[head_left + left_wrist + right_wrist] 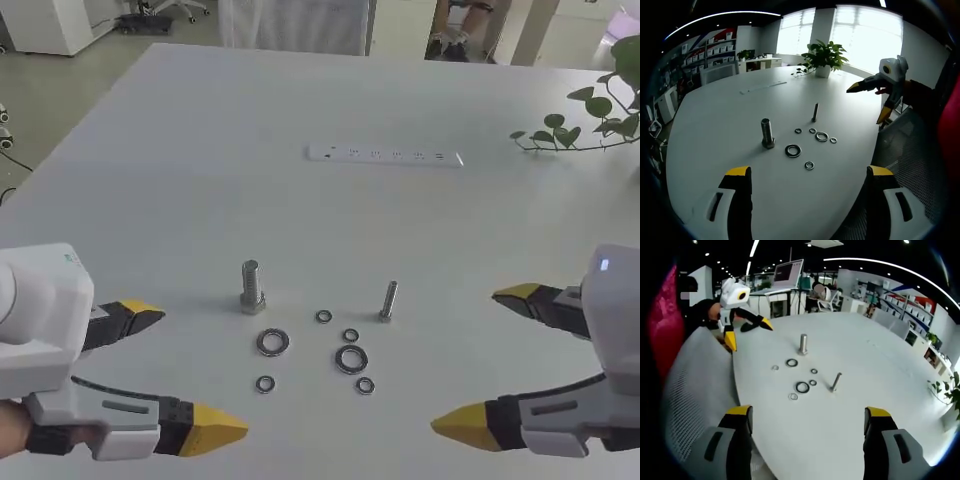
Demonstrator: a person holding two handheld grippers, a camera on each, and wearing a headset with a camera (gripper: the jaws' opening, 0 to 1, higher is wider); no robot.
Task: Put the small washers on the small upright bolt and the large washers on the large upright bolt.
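Observation:
A large upright bolt (250, 287) (767, 133) (803, 344) and a thinner small bolt (388, 300) (815, 112) (835, 382) stand on the white table (200, 180). In front of them lie two large washers (272, 342) (351, 359) and several small washers (323, 317) (265, 384), all flat and loose. My left gripper (190, 370) (809, 172) hovers open at the near left, nothing between its yellow tips. On the near right, my right gripper (475, 360) (808, 412) is likewise open and holds nothing. Both are well short of the washers.
A white power strip (385, 155) lies farther back on the table. A leafy plant (590, 115) (824, 57) reaches in at the far right edge. Bare tabletop surrounds the bolts. A monitor (790, 272) stands beyond the table.

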